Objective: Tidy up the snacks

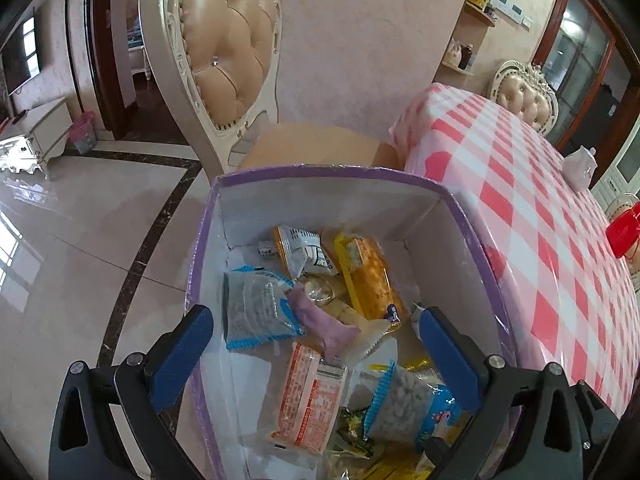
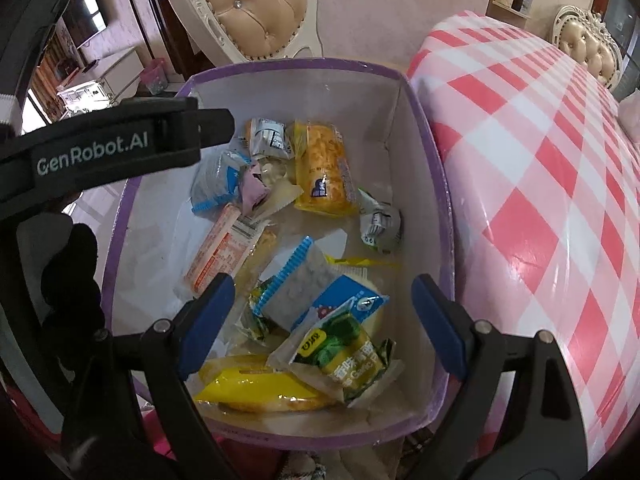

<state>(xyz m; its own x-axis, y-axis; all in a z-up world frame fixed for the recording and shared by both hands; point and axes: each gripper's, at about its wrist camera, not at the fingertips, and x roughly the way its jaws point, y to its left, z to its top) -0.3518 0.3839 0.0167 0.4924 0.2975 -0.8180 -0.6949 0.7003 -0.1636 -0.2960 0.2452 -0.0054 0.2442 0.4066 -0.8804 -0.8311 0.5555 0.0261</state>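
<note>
A purple-rimmed white box (image 1: pixel 312 172) (image 2: pixel 420 128) holds several wrapped snacks. Among them are a yellow-orange cracker pack (image 1: pixel 370 276) (image 2: pixel 324 168), an orange-and-white pack (image 1: pixel 312 396) (image 2: pixel 220 248), a blue-edged clear pack (image 1: pixel 256 308) (image 2: pixel 218 180), a blue pack of white pieces (image 1: pixel 412 404) (image 2: pixel 316 296) and a green-yellow pack (image 2: pixel 352 356). My left gripper (image 1: pixel 316 332) is open and empty above the box's left part. My right gripper (image 2: pixel 324 300) is open and empty above the box's near end. The left gripper's body (image 2: pixel 120 152) shows in the right wrist view.
A table with a pink-and-white checked cloth (image 1: pixel 540 216) (image 2: pixel 540 160) stands right of the box. A cream padded chair (image 1: pixel 224 60) (image 2: pixel 248 8) stands behind it. A red container (image 1: pixel 624 228) and a white bag (image 1: pixel 580 164) sit on the table. Glossy tiled floor (image 1: pixel 80 240) lies left.
</note>
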